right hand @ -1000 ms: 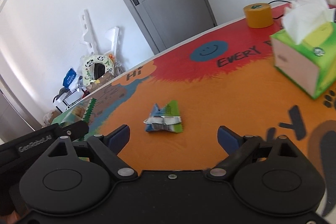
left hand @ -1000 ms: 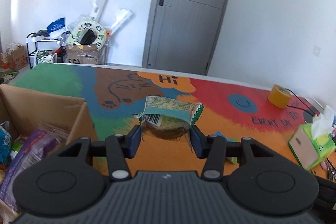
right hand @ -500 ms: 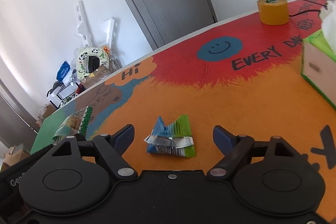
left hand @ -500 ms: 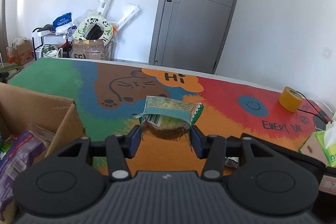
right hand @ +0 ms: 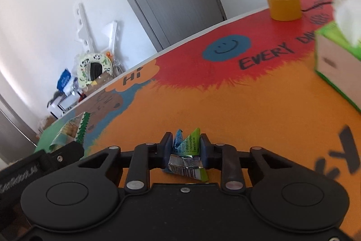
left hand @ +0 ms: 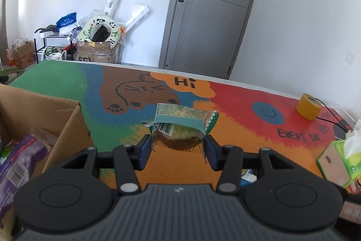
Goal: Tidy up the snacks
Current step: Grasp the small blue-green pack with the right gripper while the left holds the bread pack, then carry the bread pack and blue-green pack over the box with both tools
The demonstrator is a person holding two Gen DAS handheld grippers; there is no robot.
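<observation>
The right tongs (right hand: 186, 151) have just been closing and now pinch a small blue-and-green snack packet (right hand: 188, 158) from either side, the wrapper crumpling upward between the pads while its lower corner appears to rest on the orange part of the painted surface (right hand: 248, 105). The low, angled approach suits a flat packet that must be squeezed at its edges to be lifted at all. The left tongs (left hand: 178, 147) are clenched on a larger green biscuit pack (left hand: 182, 125), held clear above the surface, probably waiting its turn for the open cardboard box (left hand: 45, 114) at the left, where other snacks already lie. A tissue box (right hand: 338, 64) and a roll of yellow tape (right hand: 283, 6) stand well apart toward the far right, out of the way of both hands.
</observation>
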